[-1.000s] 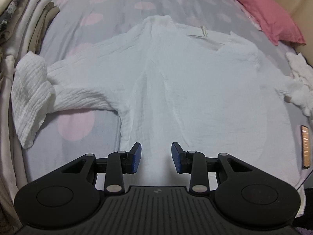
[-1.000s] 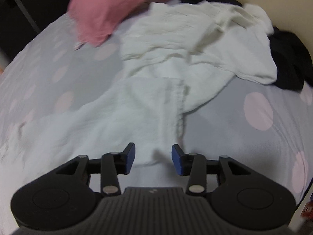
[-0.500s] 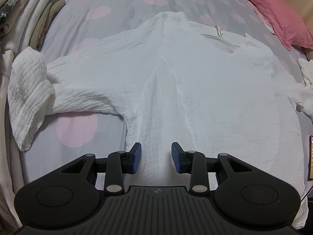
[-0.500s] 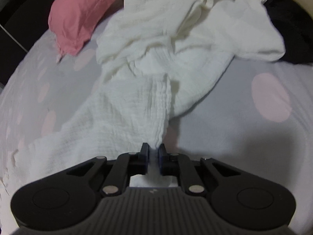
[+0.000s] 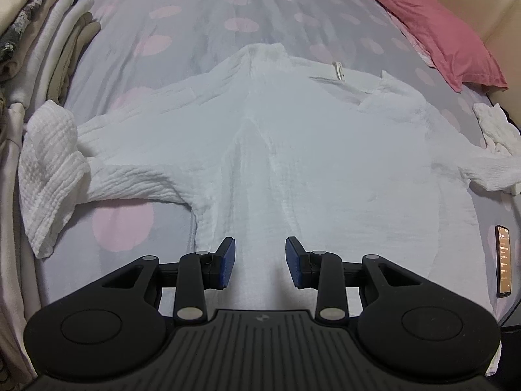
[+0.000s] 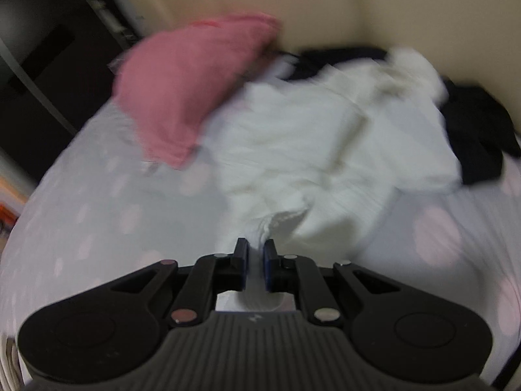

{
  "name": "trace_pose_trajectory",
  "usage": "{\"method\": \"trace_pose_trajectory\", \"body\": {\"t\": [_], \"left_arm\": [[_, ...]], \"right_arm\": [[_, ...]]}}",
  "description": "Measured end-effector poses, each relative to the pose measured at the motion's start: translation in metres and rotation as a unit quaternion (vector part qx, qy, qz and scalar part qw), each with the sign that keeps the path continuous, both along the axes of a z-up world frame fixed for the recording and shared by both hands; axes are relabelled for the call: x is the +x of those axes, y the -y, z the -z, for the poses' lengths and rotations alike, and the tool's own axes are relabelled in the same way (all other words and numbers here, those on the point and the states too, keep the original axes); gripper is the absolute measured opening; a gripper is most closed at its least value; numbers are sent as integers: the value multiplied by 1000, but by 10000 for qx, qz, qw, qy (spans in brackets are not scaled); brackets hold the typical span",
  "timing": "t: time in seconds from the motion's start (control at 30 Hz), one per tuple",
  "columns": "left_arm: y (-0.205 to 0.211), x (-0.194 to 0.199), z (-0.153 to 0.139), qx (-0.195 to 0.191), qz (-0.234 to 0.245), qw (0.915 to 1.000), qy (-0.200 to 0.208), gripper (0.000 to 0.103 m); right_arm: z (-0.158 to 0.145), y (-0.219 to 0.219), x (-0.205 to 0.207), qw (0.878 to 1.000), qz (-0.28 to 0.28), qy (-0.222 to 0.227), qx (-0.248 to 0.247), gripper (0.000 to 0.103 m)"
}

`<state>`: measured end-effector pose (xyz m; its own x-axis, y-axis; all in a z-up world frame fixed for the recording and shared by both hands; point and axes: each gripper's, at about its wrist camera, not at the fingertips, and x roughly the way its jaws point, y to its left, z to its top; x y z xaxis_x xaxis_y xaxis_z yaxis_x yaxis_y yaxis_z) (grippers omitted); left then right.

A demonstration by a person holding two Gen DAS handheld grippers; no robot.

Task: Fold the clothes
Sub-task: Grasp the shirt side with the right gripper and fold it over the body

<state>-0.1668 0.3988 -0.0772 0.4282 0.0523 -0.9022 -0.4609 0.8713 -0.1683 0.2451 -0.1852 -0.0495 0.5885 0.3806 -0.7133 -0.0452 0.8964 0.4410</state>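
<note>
Pinching the sleeve end of the crinkly white cotton shirt (image 5: 293, 150) in our right gripper (image 6: 255, 260), probably for a fold, we had it spread flat on the dotted grey bedsheet (image 5: 202, 13) while our left gripper (image 5: 260, 262) hovered with jaws apart over its hem.

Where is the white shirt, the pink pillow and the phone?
shirt (image 5: 325, 163), left wrist view, middle of its spread-out body.
pillow (image 5: 433, 29), left wrist view, middle of its top face.
phone (image 5: 504, 260), left wrist view, its lit screen at the bed's right edge.
</note>
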Motion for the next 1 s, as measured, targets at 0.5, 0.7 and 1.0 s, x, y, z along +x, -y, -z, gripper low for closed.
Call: {"method": "trace_pose_trajectory", "body": {"t": [0.5,0.7,1.0], "left_arm": [[-16,-10,-11,287,-128,9993,196,32],[-24,-12,-16,280,-204,9990,268,32],[-30,-12,-18,261,-308,9985,375,32]], "right_arm": [[-136,-253,-93,9598,-2473,1264,413,12],[-114,-337,-130,9433,-3122,1044,425,12],[-15,-408,-163,9152,-4015,352,-62,12]]}}
